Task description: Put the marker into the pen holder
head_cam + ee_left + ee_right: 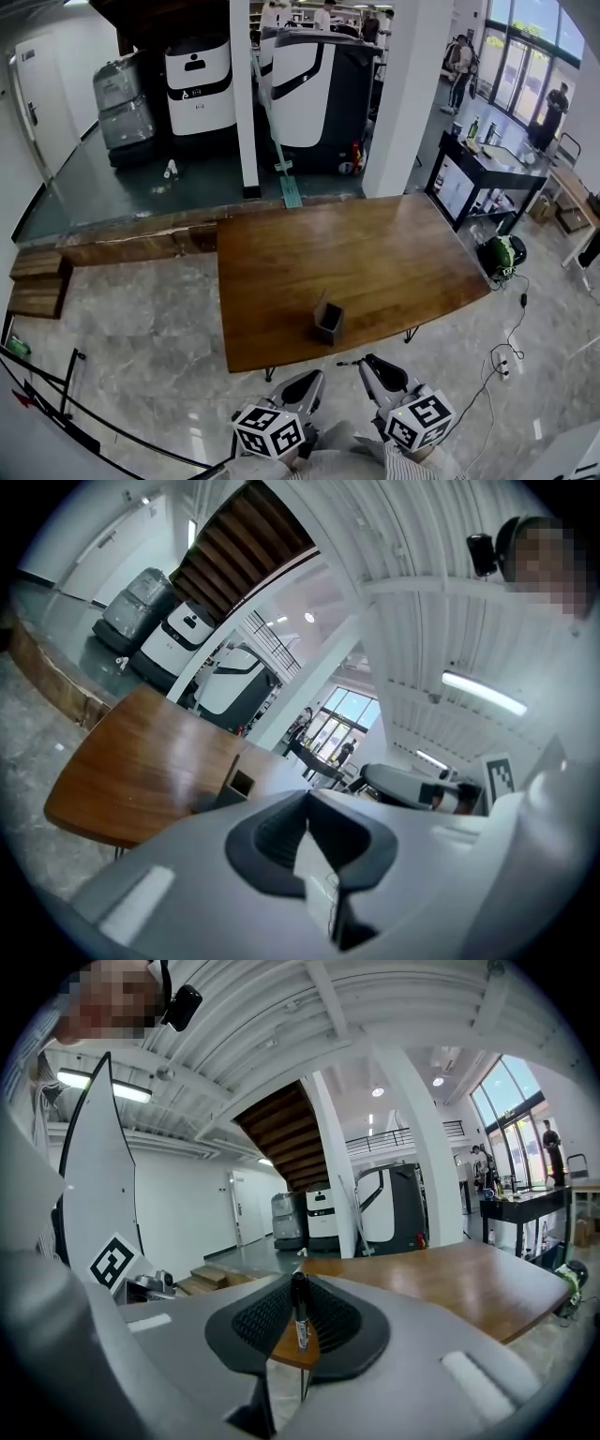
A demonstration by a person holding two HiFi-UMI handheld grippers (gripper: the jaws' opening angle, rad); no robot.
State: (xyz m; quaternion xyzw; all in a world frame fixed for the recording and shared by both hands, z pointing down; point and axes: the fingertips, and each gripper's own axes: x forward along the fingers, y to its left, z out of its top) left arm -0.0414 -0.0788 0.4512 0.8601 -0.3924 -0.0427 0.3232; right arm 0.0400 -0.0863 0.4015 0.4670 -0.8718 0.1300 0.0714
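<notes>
Left gripper: clenched, pads tip to tip, nothing between them; held over the floor just short of the table's near edge.
Right gripper: clamped on the marker, just beside the left gripper and also short of the table edge.
Marker: black, pinched between the right gripper's ribbed pads, its tip poking out past the jaw tips.
Pen holder: dark square box with an open top, standing on the table near its near edge, just ahead of both grippers and touched by neither.
Table: brown polished wood on thin dark legs, bare apart from the pen holder.
Floor: grey marbled tile under the grippers and around the table.
Platform: darker raised floor beyond the table, with white columns and large white-and-black machines.
Steps: wooden, far to the left gripper's side.
Side table: black and cluttered, out past the right gripper's side near tall windows.
Staircase: brown underside rising overhead.
</notes>
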